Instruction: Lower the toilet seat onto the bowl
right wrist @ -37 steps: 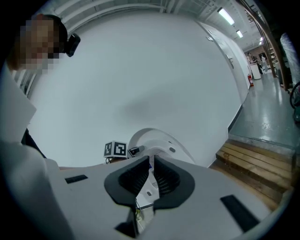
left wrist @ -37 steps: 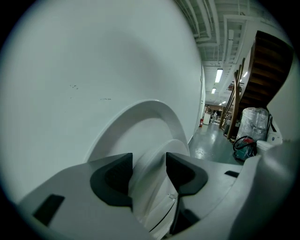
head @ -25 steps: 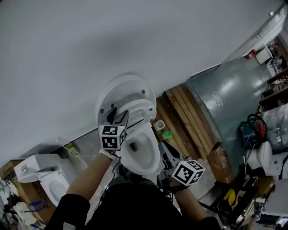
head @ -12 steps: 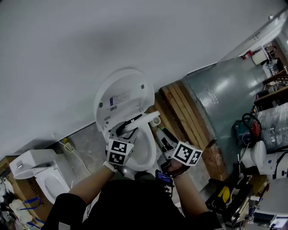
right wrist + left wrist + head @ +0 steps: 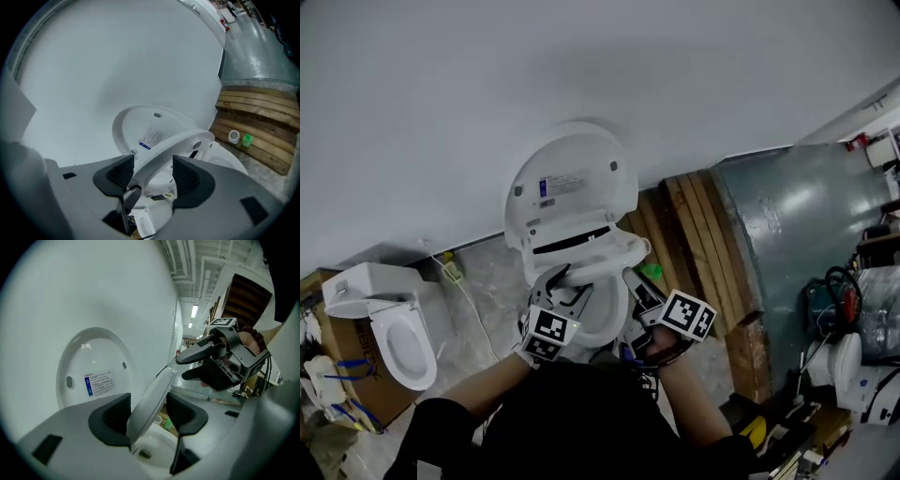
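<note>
Inside parted left claw (image 5: 148, 398) and opening right claw (image 5: 152, 164), white toilet seat (image 5: 591, 253), tilted half-down above bowl (image 5: 606, 313).

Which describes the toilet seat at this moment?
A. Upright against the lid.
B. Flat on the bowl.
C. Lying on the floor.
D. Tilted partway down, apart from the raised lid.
D: the seat stands tilted, clear of the upright lid and not yet down on the bowl.
</note>
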`<control>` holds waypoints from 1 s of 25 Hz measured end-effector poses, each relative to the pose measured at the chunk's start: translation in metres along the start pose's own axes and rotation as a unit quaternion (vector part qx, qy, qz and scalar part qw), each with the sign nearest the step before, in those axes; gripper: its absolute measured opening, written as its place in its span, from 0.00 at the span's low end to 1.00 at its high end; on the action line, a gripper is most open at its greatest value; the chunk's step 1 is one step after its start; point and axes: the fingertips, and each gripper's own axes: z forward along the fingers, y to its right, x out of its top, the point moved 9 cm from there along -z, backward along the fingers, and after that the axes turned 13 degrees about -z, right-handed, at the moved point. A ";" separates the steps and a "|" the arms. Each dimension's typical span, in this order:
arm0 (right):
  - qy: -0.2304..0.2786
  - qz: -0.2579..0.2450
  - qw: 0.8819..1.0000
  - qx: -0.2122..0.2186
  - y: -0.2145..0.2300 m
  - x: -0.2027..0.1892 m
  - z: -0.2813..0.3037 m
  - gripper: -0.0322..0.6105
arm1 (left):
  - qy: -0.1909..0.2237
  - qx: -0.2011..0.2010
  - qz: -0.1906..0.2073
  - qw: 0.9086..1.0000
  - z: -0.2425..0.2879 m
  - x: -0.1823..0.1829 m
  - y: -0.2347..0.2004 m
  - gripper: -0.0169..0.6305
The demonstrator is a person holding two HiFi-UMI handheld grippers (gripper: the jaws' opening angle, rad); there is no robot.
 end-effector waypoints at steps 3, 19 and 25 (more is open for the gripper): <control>-0.032 0.009 0.999 0.025 0.014 -0.007 -0.003 0.45 | -0.007 0.045 0.007 0.999 -0.003 -0.006 0.016 0.39; -0.160 0.043 0.982 0.093 0.084 -0.025 -0.009 0.44 | -0.058 0.166 0.036 0.984 0.002 -0.066 0.078 0.42; -0.192 0.071 0.974 0.098 0.100 -0.035 -0.016 0.40 | -0.058 0.203 0.014 0.977 -0.007 -0.084 0.094 0.42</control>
